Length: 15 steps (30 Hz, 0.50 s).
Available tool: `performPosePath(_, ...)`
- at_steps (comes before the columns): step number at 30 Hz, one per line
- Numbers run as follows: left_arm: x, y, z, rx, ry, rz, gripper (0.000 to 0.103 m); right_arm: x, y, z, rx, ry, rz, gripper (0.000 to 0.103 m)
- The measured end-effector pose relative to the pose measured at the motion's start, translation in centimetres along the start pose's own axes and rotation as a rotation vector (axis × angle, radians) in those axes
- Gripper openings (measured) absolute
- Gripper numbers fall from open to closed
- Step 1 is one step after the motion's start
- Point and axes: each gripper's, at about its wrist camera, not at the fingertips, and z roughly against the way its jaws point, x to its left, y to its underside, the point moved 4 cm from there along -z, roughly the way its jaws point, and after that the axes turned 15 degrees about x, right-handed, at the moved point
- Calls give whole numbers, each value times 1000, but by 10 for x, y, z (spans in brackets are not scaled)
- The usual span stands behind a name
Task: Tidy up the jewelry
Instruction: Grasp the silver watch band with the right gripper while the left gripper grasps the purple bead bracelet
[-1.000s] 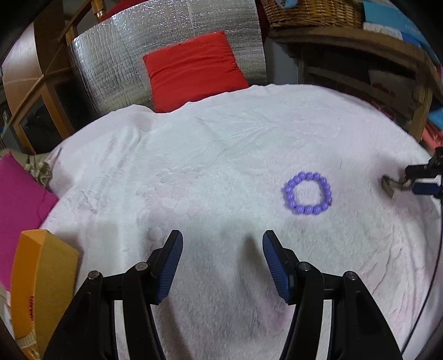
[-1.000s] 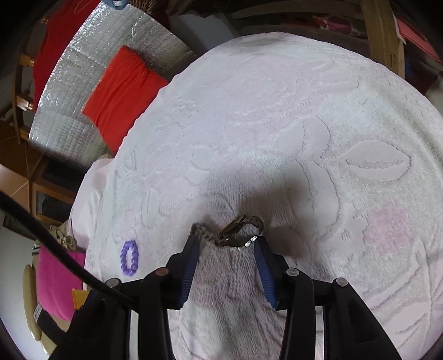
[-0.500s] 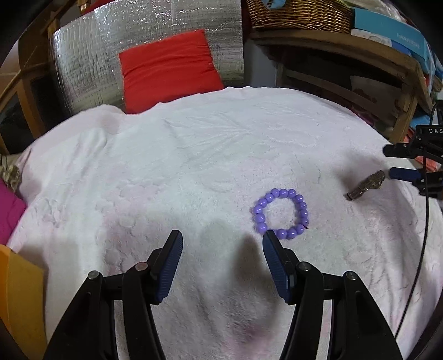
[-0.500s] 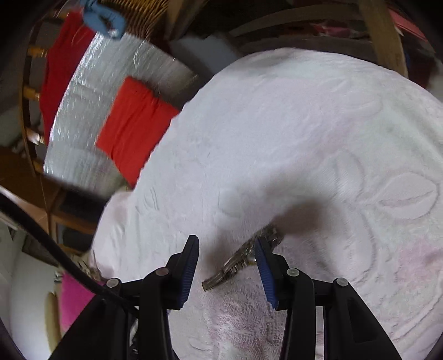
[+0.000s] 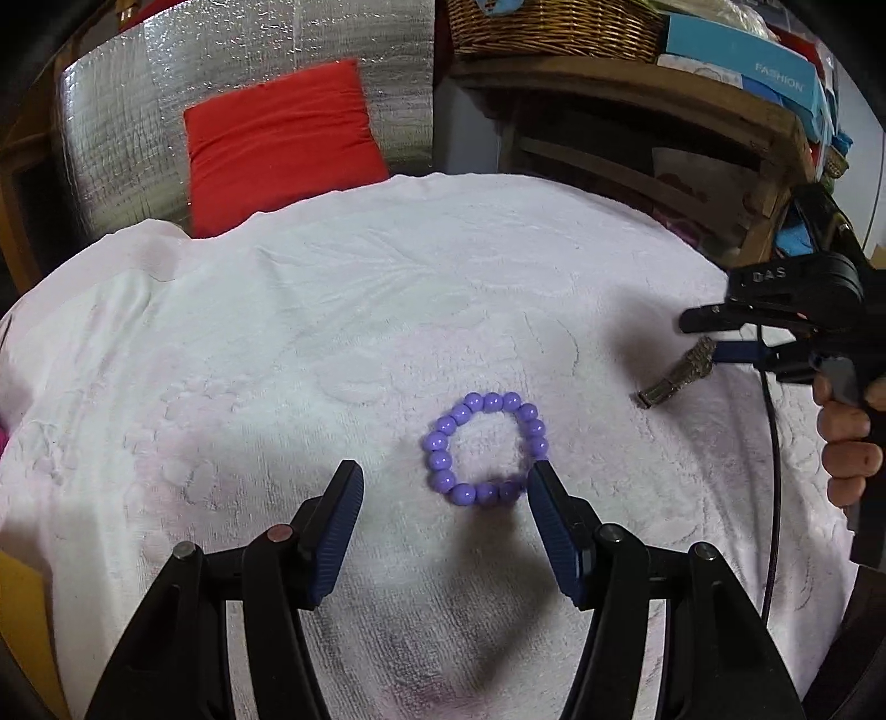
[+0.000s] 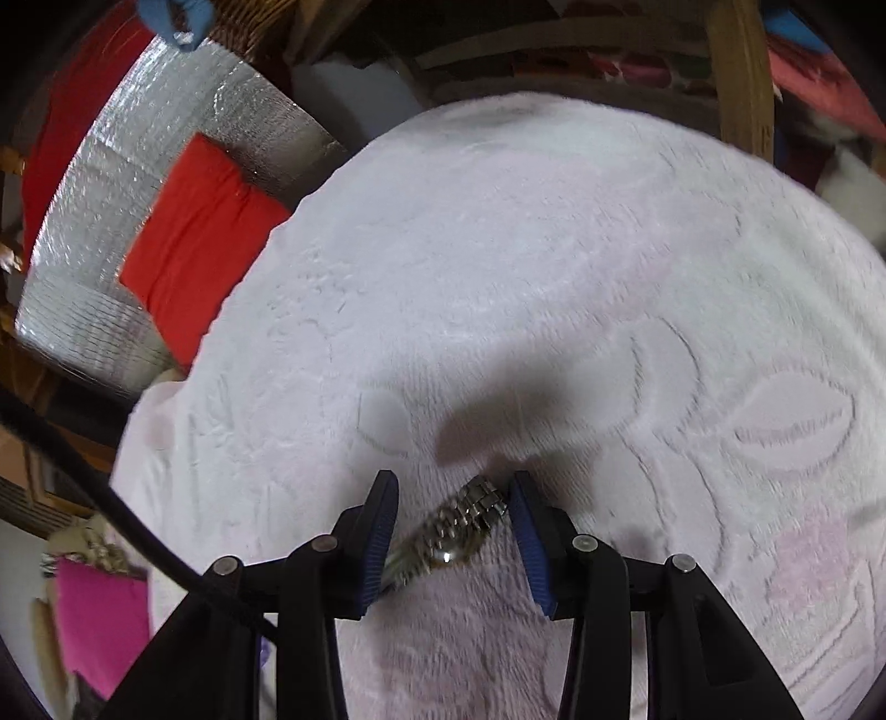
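Observation:
A purple bead bracelet [image 5: 437,443] lies flat on the white towel [image 5: 332,332], just ahead of my left gripper [image 5: 443,471] and close to its right fingertip. The left jaws stand open with nothing between them. My right gripper [image 6: 454,481] is shut on a silver metal watch band [image 6: 459,520], which lies slantwise between the blue pads. In the left wrist view the right gripper [image 5: 700,338] sits at the right edge, and the band [image 5: 673,376] hangs down-left from it, to the right of the bracelet.
A red cushion [image 5: 277,127] leans on a silver foil sheet [image 5: 138,138] behind the towel. A wicker basket [image 5: 554,27] and a blue box [image 5: 742,61] sit on a wooden shelf at the back right. A person's hand [image 5: 847,443] holds the right gripper; a black cable [image 5: 772,443] hangs beside it.
The left gripper has closed in on the bracelet, which now sits by its right fingertip. The band, bunched at the right fingertips before, now hangs stretched out and has moved with the right gripper.

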Motion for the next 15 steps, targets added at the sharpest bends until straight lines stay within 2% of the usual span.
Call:
performPosePath(2, 2, 0, -2, 7, 2, 1, 63, 9, 1, -3, -24, 57, 34, 44)
performPosePath(5, 5, 0, -4, 13, 56, 21, 64, 23, 6, -7, -45, 167, 108, 38)
performPosePath(6, 4, 0, -5, 14, 73, 25, 65, 26, 7, -8, -52, 197, 131, 33)
performPosePath(7, 3, -1, -5, 15, 87, 26, 65, 27, 8, -8, -55, 209, 144, 28)
performPosePath(11, -2, -6, -10, 30, 113, 30, 65, 36, 12, -10, -70, 238, 196, 23)
performPosePath(15, -9, -15, -12, 46, 137, 45, 66, 41, 14, -12, -59, 203, 216, 20)
